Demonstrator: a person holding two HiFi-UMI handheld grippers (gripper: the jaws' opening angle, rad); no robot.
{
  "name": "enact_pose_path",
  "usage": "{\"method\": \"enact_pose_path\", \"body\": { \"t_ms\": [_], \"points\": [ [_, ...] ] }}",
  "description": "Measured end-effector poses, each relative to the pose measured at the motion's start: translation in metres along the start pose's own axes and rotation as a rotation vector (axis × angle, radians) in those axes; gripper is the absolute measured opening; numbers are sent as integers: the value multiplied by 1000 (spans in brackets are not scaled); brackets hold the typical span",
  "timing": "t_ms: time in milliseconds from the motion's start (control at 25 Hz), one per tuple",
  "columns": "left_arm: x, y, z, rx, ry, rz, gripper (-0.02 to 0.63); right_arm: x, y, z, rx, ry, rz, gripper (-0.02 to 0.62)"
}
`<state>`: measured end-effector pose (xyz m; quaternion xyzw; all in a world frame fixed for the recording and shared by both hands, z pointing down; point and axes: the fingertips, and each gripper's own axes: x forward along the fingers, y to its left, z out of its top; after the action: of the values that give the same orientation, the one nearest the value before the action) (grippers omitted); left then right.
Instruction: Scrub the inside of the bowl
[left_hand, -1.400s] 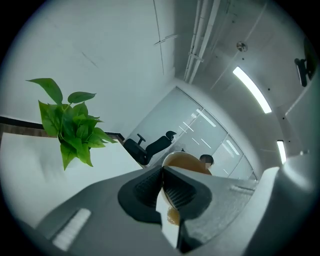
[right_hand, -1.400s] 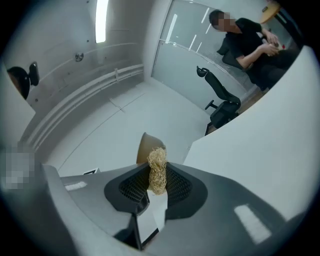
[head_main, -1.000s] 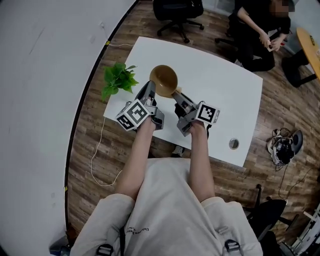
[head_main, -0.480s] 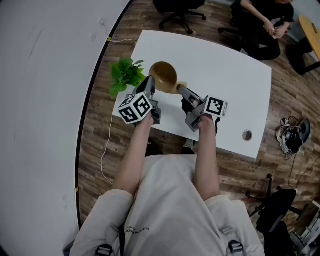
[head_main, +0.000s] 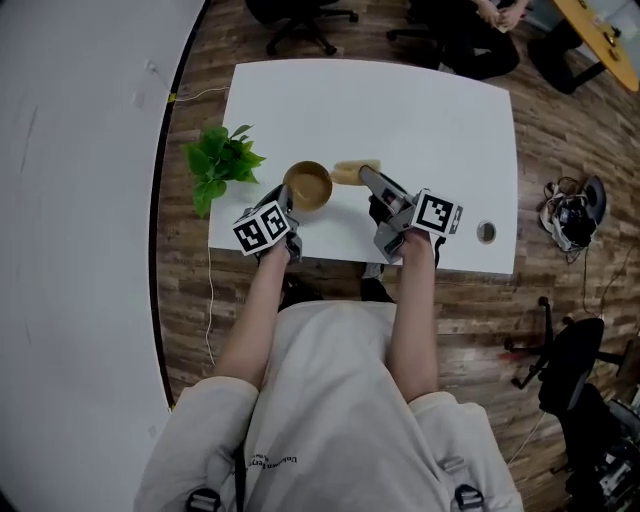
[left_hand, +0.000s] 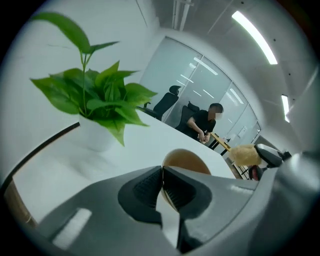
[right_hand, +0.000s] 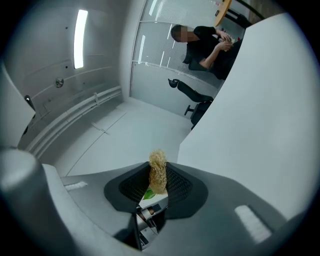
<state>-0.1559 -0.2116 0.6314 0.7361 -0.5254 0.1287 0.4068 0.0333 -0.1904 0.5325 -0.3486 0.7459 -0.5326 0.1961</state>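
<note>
A brown bowl (head_main: 307, 186) sits low over the front left of the white table (head_main: 440, 120), its mouth facing up. My left gripper (head_main: 289, 201) is shut on the bowl's near rim; in the left gripper view the jaws (left_hand: 162, 176) pinch the edge of the bowl (left_hand: 189, 161). A tan fibrous scrubber (head_main: 351, 172) is just right of the bowl, outside it. My right gripper (head_main: 366, 174) is shut on it, and the right gripper view shows the scrubber (right_hand: 158, 171) clamped between the pads.
A potted green plant (head_main: 218, 163) stands at the table's left edge, close to the bowl. A round cable hole (head_main: 486, 232) is near the front right edge. Office chairs (head_main: 300, 15) and a seated person (head_main: 470, 30) are beyond the far side.
The bowl has come down from a tilted, raised hold to level with its mouth up. The scrubber has moved from the bowl's rim to its right side.
</note>
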Motion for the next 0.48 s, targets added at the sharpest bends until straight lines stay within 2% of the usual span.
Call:
{"method": "enact_pose_path", "body": {
  "t_ms": [120, 240, 360, 480],
  "points": [
    [12, 6, -26, -63, 49, 14, 14, -21, -3, 10, -28, -35, -14, 109],
    [19, 5, -39, -81, 96, 40, 14, -38, -3, 27, -68, -69, -34, 109],
    [27, 1, -43, -112, 116, 43, 15, -41, -7, 31, -184, -41, -111, 109],
    [32, 0, -41, -132, 104, 42, 19, -31, -4, 22, -328, 30, -168, 109]
  ]
}}
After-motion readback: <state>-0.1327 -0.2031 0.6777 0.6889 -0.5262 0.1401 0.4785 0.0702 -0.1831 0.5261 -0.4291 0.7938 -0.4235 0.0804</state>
